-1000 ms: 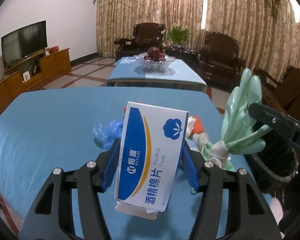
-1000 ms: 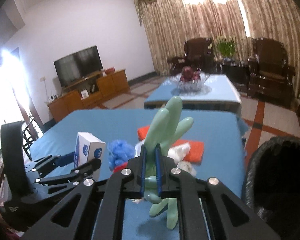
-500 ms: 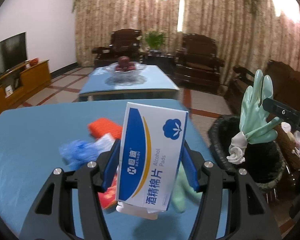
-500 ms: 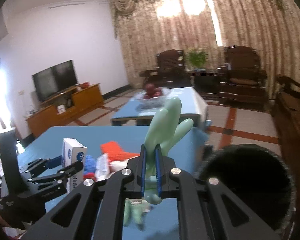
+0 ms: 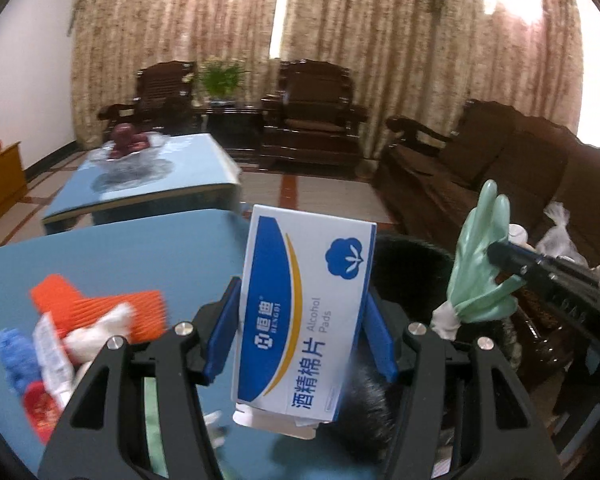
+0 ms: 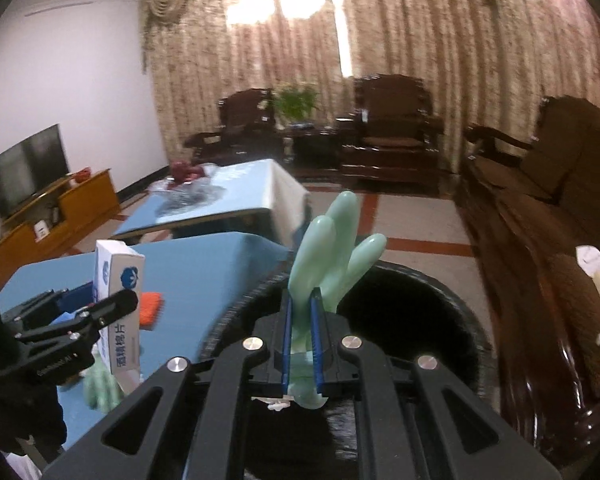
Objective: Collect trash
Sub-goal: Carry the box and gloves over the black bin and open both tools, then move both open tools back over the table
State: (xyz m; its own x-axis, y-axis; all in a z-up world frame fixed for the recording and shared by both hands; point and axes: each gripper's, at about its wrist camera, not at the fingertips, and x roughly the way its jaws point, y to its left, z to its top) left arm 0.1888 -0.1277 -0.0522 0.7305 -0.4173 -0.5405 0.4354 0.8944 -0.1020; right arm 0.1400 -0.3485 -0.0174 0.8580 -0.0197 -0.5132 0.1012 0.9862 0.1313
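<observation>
My right hand-held gripper (image 6: pixel 302 344) pinches a green glove (image 6: pixel 332 252) at frame centre, over the black bin (image 6: pixel 432 304), ready to drop. My left hand-held gripper (image 5: pixel 300 332) clamps the box (image 5: pixel 306 312), lower centre, beside the counter (image 5: pixel 140 256).

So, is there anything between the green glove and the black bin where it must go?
Nothing visible. The right hand-held gripper holds the green glove at the near rim of the black bin, whose dark opening shows no cover.

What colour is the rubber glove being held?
Pale mint green; the glove shows best in the right wrist view.
</observation>
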